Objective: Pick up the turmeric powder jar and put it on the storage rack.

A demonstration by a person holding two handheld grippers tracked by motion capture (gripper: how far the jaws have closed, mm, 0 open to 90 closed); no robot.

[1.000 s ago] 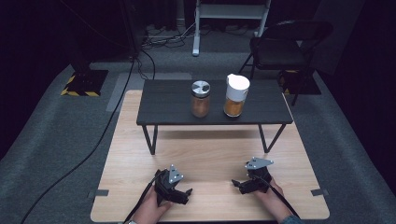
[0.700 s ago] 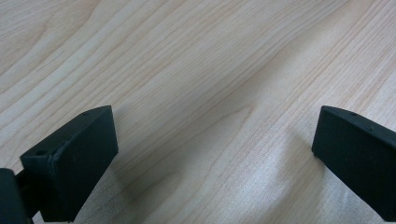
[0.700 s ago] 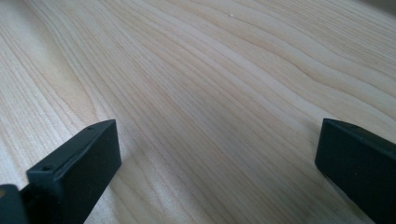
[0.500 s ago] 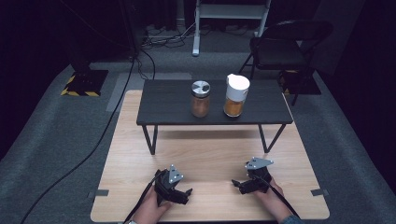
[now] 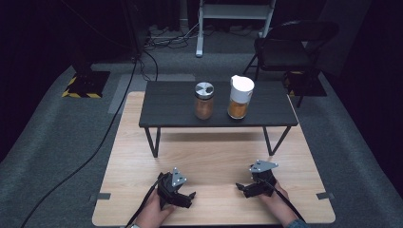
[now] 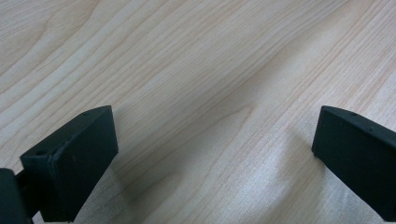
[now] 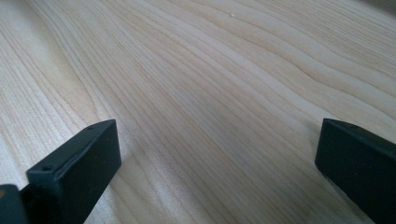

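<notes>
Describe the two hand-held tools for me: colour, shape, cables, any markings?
Both the left tool and right tool are black, each with two blocky square-ended jaws with small holes. Each carries a grey three-cornered plate on top and trails a black cable. No markings visible.

The table (image 5: 209, 156) is showing pale, smooth, matt wood grain; the small raised shelf (image 5: 171, 107) is looking dark and matt. Both grippers' jaws are reading as matt black plastic, and one jar's (image 5: 204, 101) lid is glinting like metal

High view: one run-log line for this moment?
left gripper: open, empty, on wooden table | right gripper: open, empty | silver-lidded glass jar, white-lidded jar: upright on black shelf, untouched
</notes>
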